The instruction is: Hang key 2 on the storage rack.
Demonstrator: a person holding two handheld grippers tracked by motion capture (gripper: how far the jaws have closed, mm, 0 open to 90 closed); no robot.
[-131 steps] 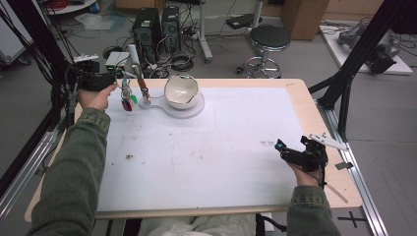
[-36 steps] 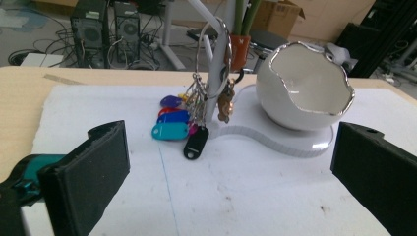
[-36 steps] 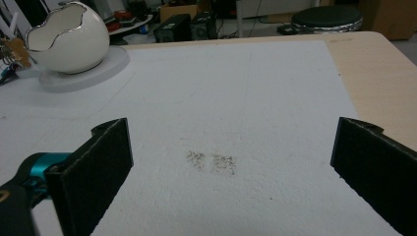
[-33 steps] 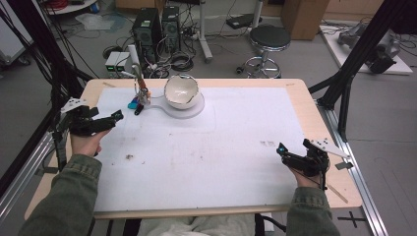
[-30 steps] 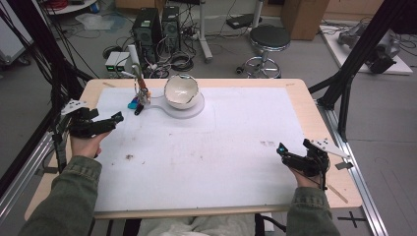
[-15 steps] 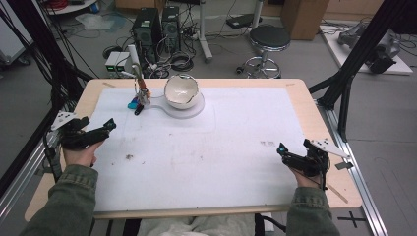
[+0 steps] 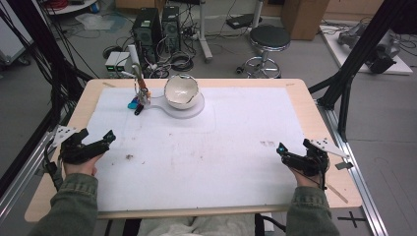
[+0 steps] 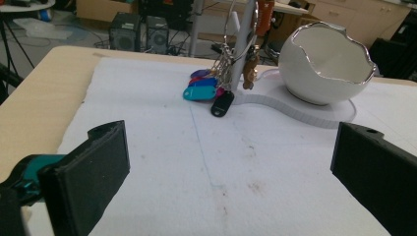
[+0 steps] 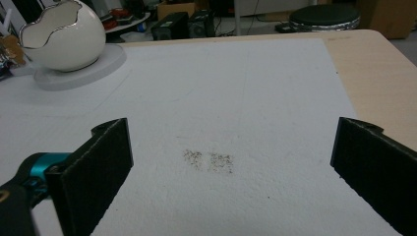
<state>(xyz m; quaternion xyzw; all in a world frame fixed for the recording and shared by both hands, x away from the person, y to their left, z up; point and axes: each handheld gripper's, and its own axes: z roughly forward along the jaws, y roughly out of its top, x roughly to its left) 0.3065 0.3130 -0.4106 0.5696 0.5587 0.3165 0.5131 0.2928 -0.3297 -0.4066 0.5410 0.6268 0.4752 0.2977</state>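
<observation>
A black stool (image 7: 268,38) and computer towers (image 7: 157,24) stand beyond the table.

A grey floor behind the wooden table (image 7: 322,125) holds computer towers (image 7: 156,27), tangled cables (image 7: 179,61) and a black stool (image 7: 268,42).

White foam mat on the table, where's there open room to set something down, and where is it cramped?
The white foam mat lies bare across its middle, between the left gripper and right gripper, and along the far right side. It is crowded at the far left: the white egg-shaped bowl on its base, with the bunch of coloured key tags hanging beside it.
</observation>
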